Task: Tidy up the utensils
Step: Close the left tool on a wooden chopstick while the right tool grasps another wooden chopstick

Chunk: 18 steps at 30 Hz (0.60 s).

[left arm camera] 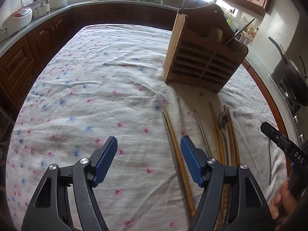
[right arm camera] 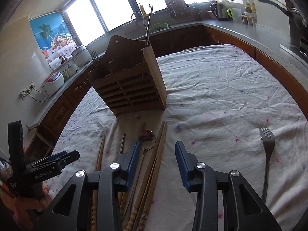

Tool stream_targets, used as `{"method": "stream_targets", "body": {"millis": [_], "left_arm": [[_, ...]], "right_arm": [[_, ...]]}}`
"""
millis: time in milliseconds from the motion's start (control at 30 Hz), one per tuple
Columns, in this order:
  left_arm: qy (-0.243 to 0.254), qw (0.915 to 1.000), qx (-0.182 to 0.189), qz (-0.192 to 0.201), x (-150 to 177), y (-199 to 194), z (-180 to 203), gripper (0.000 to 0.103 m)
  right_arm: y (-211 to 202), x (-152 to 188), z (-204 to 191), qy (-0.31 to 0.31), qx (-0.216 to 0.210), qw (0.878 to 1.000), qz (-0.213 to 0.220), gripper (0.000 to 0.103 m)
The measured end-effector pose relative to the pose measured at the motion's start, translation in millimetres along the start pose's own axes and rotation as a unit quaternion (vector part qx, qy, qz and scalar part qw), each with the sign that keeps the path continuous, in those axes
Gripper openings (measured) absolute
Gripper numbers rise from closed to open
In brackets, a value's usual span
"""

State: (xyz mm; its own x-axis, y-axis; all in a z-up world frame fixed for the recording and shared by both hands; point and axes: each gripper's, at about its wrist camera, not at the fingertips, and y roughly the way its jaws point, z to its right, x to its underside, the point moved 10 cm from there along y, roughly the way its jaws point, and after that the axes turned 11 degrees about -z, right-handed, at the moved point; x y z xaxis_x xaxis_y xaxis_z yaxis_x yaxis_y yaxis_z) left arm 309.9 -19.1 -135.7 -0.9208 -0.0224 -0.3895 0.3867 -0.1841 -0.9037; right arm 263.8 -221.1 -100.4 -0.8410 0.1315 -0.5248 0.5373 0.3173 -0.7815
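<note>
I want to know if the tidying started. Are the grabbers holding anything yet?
No. The left gripper and right gripper are both empty, jaws apart above the tablecloth.

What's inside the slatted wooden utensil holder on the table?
The slatted wooden utensil holder has a metal fork at one end and metal chopsticks at the other; its walls hide lower contents.

Bright windows (right arm camera: 107, 9) wash a dark-wood kitchen counter (right arm camera: 240, 30) (appliances along it) around a cloth-covered table (left arm camera: 96, 77).
</note>
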Motion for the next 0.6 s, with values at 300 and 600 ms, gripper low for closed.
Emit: {"method": "stream_targets", "body": {"millis": [300,600], "left_arm": [[0.01,0.9992,-0.013,-0.037,-12.9,37.5,7.4,0.053],[0.027,0.9986,-0.033,-0.031,-20.9,45.9,7.2,0.047]], "right_arm": [[26.8,-6.5,2.6,0.006,-0.002,1.0,-0.026,0.035],[42.8,-11.9,8.5,0.013,-0.001,0.999,-0.038,0.035]]}}
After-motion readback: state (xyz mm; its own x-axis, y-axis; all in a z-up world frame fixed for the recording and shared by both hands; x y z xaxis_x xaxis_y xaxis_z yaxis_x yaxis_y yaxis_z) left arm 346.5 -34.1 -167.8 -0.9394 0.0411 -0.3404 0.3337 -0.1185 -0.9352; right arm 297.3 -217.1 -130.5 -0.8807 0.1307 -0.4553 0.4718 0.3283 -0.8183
